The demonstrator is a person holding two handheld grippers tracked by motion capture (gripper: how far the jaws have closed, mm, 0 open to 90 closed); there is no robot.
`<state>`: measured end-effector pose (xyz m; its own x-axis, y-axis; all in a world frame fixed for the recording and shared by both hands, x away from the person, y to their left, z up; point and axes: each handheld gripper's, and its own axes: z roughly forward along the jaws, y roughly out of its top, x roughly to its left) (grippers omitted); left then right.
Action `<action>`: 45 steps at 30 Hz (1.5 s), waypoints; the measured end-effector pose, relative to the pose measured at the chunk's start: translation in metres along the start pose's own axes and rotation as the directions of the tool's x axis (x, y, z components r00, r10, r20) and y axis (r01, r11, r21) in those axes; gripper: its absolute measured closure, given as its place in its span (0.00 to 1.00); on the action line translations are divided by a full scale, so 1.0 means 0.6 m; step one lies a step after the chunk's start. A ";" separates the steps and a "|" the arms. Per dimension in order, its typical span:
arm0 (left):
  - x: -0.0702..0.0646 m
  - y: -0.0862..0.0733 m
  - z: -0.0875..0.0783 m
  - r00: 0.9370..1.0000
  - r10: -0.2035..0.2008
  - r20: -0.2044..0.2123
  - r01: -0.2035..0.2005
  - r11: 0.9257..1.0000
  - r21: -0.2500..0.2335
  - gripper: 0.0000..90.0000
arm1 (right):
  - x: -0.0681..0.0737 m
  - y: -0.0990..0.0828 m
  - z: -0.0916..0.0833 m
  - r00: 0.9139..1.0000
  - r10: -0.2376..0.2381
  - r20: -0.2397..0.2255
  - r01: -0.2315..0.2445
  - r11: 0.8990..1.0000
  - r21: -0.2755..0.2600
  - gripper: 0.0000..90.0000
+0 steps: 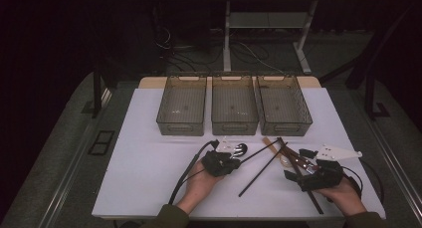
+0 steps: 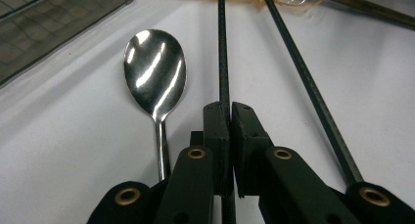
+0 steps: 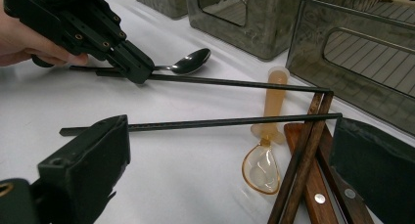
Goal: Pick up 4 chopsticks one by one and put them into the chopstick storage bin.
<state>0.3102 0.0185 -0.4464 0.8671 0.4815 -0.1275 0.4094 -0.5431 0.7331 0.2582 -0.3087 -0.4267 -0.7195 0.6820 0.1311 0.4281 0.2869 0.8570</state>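
Observation:
My left gripper [image 1: 237, 161] [image 2: 230, 109] [image 3: 139, 77] is shut on a thin black chopstick [image 1: 259, 151] [image 2: 222, 48] [image 3: 235, 82] that lies low over the white table [image 1: 149, 173]. Just left of its jaws lies a shiny metal spoon [image 1: 242, 149] [image 2: 154, 72] [image 3: 188, 61]. A second black chopstick [image 1: 261, 175] [image 2: 308, 82] [image 3: 220, 121] lies apart from the first. My right gripper [image 1: 298, 164] [image 3: 229, 131] stands wide open over that chopstick, an amber plastic spoon [image 3: 264, 170] [image 1: 283, 160], a pair of brown wooden chopsticks [image 3: 303, 155] and a wooden handle with rivets [image 3: 313, 194].
Three smoky see-through bins stand in a row at the back of the table: left [image 1: 181, 123], middle [image 1: 235, 121] and right [image 1: 286, 123]. The right bin [image 3: 352, 53] rises close behind the wooden chopsticks. Bare white table lies to the left of my left hand.

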 end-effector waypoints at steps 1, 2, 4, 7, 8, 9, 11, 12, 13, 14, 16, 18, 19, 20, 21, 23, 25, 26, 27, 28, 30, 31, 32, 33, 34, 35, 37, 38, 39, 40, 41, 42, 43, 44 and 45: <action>0.000 0.001 -0.001 1.000 -0.006 0.000 0.006 1.000 -0.007 0.95 | 0.000 0.000 0.000 1.000 -0.001 0.000 0.001 1.000 0.000 0.02; 0.000 0.001 -0.003 1.000 -0.012 0.000 0.012 1.000 -0.006 0.95 | 0.000 0.000 0.000 1.000 -0.001 -0.001 0.001 1.000 -0.002 0.02; 0.001 0.002 -0.007 0.999 -0.033 0.009 0.033 0.999 -0.028 0.95 | 0.000 0.000 -0.001 1.000 -0.001 0.001 0.001 1.000 -0.004 0.02; 0.006 0.005 -0.017 0.999 -0.012 0.032 0.013 0.999 -0.036 0.95 | 0.000 0.000 -0.001 1.000 0.000 0.000 0.000 1.000 -0.005 0.02; 0.006 0.005 -0.020 0.999 -0.015 0.036 0.016 0.999 -0.031 0.95 | 0.000 0.000 -0.001 1.000 0.000 -0.001 0.000 1.000 -0.005 0.02; 0.008 0.007 -0.023 0.999 -0.007 0.041 0.009 0.999 -0.038 0.95 | 0.000 0.000 -0.002 1.000 -0.001 -0.002 0.001 1.000 -0.006 0.02; 0.010 0.008 -0.030 0.998 -0.011 0.059 0.014 0.999 -0.046 0.95 | 0.000 0.000 -0.002 1.000 0.001 -0.003 -0.001 1.000 -0.009 0.02; 0.012 0.009 -0.033 0.998 0.000 0.061 0.003 0.999 -0.048 0.95 | 0.000 0.000 -0.002 1.000 0.001 -0.003 -0.001 1.000 -0.010 0.02; 0.012 0.010 -0.036 0.998 0.002 0.060 0.001 0.999 -0.046 0.95 | 0.000 0.000 -0.002 1.000 0.002 -0.004 -0.002 1.000 -0.010 0.02; 0.013 0.010 -0.039 0.998 0.001 0.063 0.002 0.999 -0.048 0.95 | 0.000 0.000 -0.002 1.000 0.001 -0.004 -0.001 1.000 -0.010 0.02; 0.016 0.011 -0.046 0.997 0.012 0.071 -0.008 0.999 -0.054 0.95 | 0.000 0.001 -0.003 1.000 0.001 -0.004 -0.001 1.000 -0.011 0.02; 0.018 0.013 -0.054 0.997 0.023 0.078 -0.019 0.998 -0.058 0.95 | 0.000 0.001 -0.003 1.000 0.001 -0.004 -0.001 1.000 -0.011 0.02; 0.019 0.014 -0.058 0.997 0.031 0.075 -0.026 0.998 -0.063 0.95 | 0.000 0.001 -0.003 1.000 0.001 -0.003 -0.001 1.000 -0.012 0.02; 0.020 0.015 -0.063 0.996 0.036 0.077 -0.031 0.997 -0.067 0.95 | 0.000 0.001 -0.003 1.000 0.001 -0.004 -0.002 1.000 -0.011 0.02; 0.022 0.015 -0.068 0.996 0.038 0.080 -0.032 0.997 -0.070 0.95 | 0.000 0.001 -0.003 1.000 0.001 -0.004 -0.001 1.000 -0.012 0.02; 0.025 0.016 -0.077 0.996 0.045 0.081 -0.039 0.997 -0.072 0.95 | 0.000 0.001 -0.003 1.000 0.002 -0.004 -0.002 1.000 -0.012 0.02; 0.029 0.015 -0.086 0.995 0.054 0.087 -0.047 0.996 -0.079 0.95 | 0.000 0.001 -0.003 1.000 0.001 -0.005 -0.001 1.000 -0.011 0.02; 0.031 0.015 -0.090 0.994 0.059 0.092 -0.051 0.995 -0.083 0.95 | 0.000 0.001 -0.003 1.000 0.001 -0.004 -0.001 1.000 -0.010 0.02; 0.033 0.014 -0.095 0.994 0.063 0.095 -0.055 0.995 -0.084 0.95 | 0.000 0.001 -0.002 1.000 0.002 -0.004 -0.002 1.000 -0.010 0.02; 0.035 0.013 -0.099 0.993 0.068 0.098 -0.060 0.995 -0.084 0.95 | 0.000 0.001 -0.002 1.000 0.001 -0.004 -0.001 1.000 -0.010 0.02; 0.038 0.012 -0.108 0.992 0.075 0.106 -0.066 0.994 -0.087 0.95 | 0.001 0.001 -0.002 1.000 0.001 -0.003 -0.001 1.000 -0.009 0.02; 0.040 0.011 -0.112 0.991 0.081 0.109 -0.071 0.994 -0.086 0.95 | 0.001 0.001 -0.002 1.000 0.002 -0.003 -0.002 1.000 -0.009 0.02; 0.042 0.010 -0.116 0.990 0.083 0.113 -0.073 0.993 -0.089 0.95 | 0.001 0.001 -0.002 1.000 0.001 -0.003 -0.001 1.000 -0.010 0.02; 0.043 0.009 -0.120 0.990 0.082 0.117 -0.072 0.993 -0.091 0.95 | 0.001 0.001 -0.002 1.000 0.001 -0.003 -0.001 1.000 -0.010 0.02; 0.045 0.008 -0.123 0.989 0.083 0.121 -0.072 0.993 -0.092 0.95 | 0.001 0.001 -0.002 1.000 0.001 -0.003 -0.001 1.000 -0.010 0.02; 0.047 0.007 -0.126 0.989 0.085 0.123 -0.074 0.993 -0.093 0.95 | 0.001 0.001 -0.002 1.000 0.001 -0.003 -0.001 1.000 -0.009 0.02; 0.049 0.006 -0.133 0.988 0.090 0.128 -0.078 0.992 -0.095 0.95 | 0.001 0.001 -0.002 1.000 0.001 -0.003 -0.001 1.000 -0.010 0.02; 0.050 0.005 -0.136 0.987 0.090 0.130 -0.078 0.992 -0.098 0.95 | 0.001 0.001 -0.002 1.000 0.001 -0.002 -0.001 1.000 -0.010 0.02; 0.052 0.005 -0.139 0.987 0.092 0.133 -0.079 0.992 -0.099 0.95 | 0.001 0.001 -0.002 1.000 0.001 -0.003 -0.001 1.000 -0.010 0.02; 0.053 0.004 -0.142 0.987 0.089 0.131 -0.077 0.992 -0.099 0.95 | 0.001 0.001 -0.002 1.000 0.001 -0.003 -0.001 1.000 -0.010 0.02; 0.055 0.003 -0.144 0.988 0.085 0.131 -0.072 0.992 -0.101 0.95 | 0.001 0.001 -0.002 1.000 -0.002 -0.004 0.002 1.000 -0.009 0.02; 0.057 0.003 -0.147 0.988 0.086 0.131 -0.073 0.992 -0.101 0.95 | 0.001 0.000 -0.002 1.000 -0.002 -0.004 0.002 1.000 -0.009 0.02; 0.060 0.001 -0.150 0.988 0.085 0.132 -0.072 0.992 -0.099 0.95 | 0.000 0.001 -0.002 1.000 -0.002 -0.004 0.002 1.000 -0.009 0.02; 0.061 0.000 -0.152 0.988 0.083 0.133 -0.069 0.993 -0.101 0.95 | 0.000 0.001 -0.002 1.000 -0.001 -0.003 0.001 1.000 -0.010 0.02; 0.063 -0.001 -0.155 0.988 0.083 0.134 -0.069 0.992 -0.103 0.95 | 0.000 0.001 -0.002 1.000 -0.001 -0.004 0.001 1.000 -0.009 0.02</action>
<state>0.3166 0.1011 -0.3894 0.9282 0.3384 -0.1546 0.3168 -0.5012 0.8052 0.2573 -0.3094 -0.4256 -0.7220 0.6792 0.1320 0.4222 0.2813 0.8618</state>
